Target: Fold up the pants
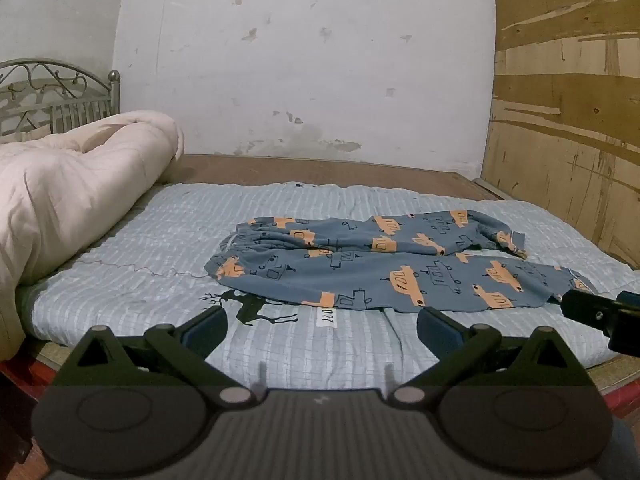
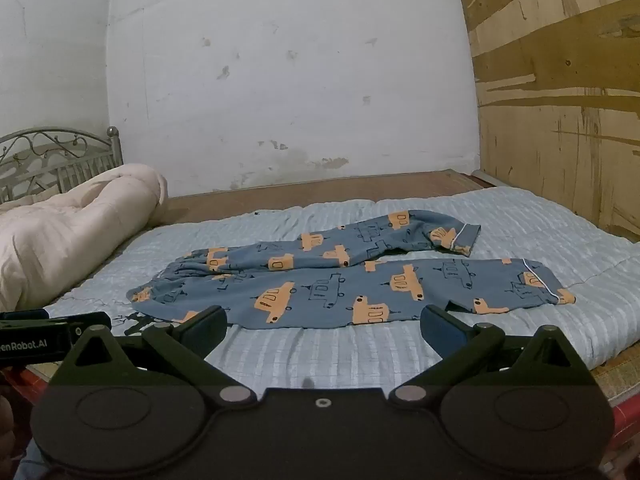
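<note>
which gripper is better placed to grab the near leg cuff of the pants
Right, probably: the near cuff lies just ahead of the open right gripper; the left gripper faces the waistband.

You can read partial "enRobot.AI" in white letters on black body of left gripper, at left edge of right wrist view; leading letters cut off. Your left wrist view shows small white tag on light-blue bedsheet, dark characters, upside down, not legible.
</note>
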The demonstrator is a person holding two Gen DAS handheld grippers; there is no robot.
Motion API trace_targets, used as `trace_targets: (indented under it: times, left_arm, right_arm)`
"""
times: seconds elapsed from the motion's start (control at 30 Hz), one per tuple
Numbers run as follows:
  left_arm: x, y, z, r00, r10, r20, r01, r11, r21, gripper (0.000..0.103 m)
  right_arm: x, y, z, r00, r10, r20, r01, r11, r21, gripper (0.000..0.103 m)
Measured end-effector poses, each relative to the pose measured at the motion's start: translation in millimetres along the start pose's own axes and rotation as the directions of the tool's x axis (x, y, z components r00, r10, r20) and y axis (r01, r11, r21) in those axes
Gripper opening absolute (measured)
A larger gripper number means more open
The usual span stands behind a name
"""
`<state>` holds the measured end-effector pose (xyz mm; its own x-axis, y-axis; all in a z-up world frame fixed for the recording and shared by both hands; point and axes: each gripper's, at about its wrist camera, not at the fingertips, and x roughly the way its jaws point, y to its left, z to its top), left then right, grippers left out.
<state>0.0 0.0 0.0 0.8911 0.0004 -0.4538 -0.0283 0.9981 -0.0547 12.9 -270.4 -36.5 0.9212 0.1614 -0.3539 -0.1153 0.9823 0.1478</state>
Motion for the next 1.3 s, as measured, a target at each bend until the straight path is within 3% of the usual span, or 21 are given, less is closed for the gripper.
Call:
trace_targets:
  times: [1.3]
  left_arm:
    - [2.9,4.0,-0.1,1.0,0.001,-0.021,-0.001,1.0,-0.01,0.102]
  right_arm:
    - [-0.5,2.6,1.6,1.0,0.003,-0.005,-0.003,1.0,0.002,0.102]
